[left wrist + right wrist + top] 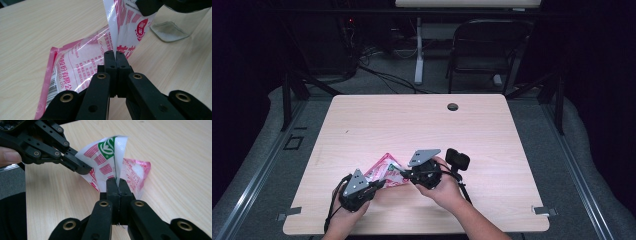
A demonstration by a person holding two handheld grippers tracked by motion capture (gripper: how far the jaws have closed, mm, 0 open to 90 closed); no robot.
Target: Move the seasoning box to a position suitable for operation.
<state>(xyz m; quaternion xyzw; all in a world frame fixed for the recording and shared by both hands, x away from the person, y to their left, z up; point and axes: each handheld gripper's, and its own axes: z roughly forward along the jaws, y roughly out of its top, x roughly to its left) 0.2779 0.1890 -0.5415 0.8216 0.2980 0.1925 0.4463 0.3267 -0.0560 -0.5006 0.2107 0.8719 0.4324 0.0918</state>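
1. Clamping hard: left gripper (115, 56) has its jaws pressed together on the packet (82, 65), film pinched between the tips.
2. Right gripper (116, 182), same story, jaws closed on the packet's edge, w/ the left one biting in at its 10 o'clock.
3. Packet's pink-and-white, stretched between both, far end lying on the table (422, 125).
4. High view: packet sits at table's 6 o'clock, near the front edge.
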